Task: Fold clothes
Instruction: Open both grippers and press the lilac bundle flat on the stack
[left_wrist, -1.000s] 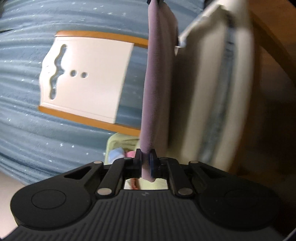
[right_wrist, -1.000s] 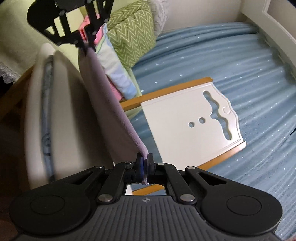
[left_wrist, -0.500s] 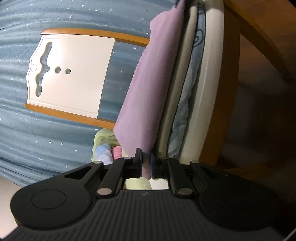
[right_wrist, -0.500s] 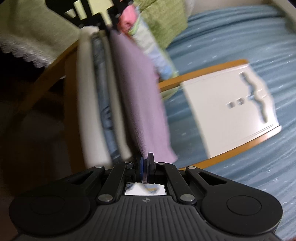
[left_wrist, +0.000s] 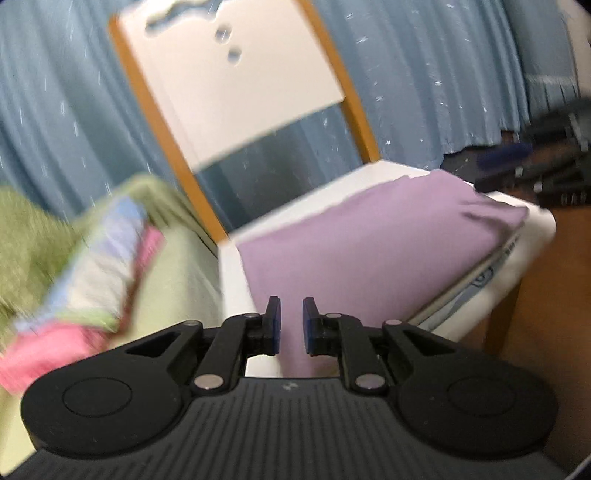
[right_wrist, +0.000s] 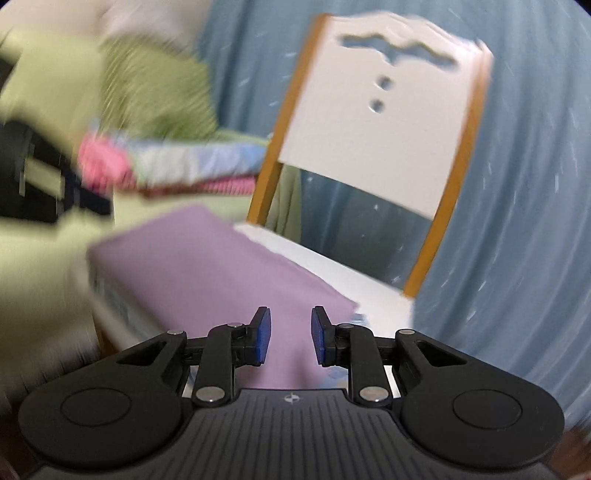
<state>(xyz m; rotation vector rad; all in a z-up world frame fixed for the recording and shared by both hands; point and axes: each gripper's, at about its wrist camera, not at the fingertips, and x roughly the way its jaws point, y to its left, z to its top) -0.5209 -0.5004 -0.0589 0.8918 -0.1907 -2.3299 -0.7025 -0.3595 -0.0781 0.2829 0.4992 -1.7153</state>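
A folded lilac cloth (left_wrist: 373, 254) lies flat on the white seat cushion (left_wrist: 295, 206) of a chair. It also shows in the right wrist view (right_wrist: 207, 269). My left gripper (left_wrist: 291, 325) is open just above the cloth's near edge, with nothing between its fingers. My right gripper (right_wrist: 290, 341) is open over the cloth's opposite edge, also empty. The right gripper shows blurred at the far right of the left wrist view (left_wrist: 535, 166). Both views are motion-blurred.
The chair's white backrest (right_wrist: 376, 125) with orange side rails stands behind the seat. A stack of folded pink, blue and white clothes (left_wrist: 88, 280) lies on a pale green surface beside the chair. A green patterned pillow (right_wrist: 155, 92) and a blue starred bedspread (right_wrist: 524, 184) lie behind.
Both grippers were shut on the lilac cloth and held it up between them. The cloth now lies flat on the chair seat and both grippers have opened and let go.
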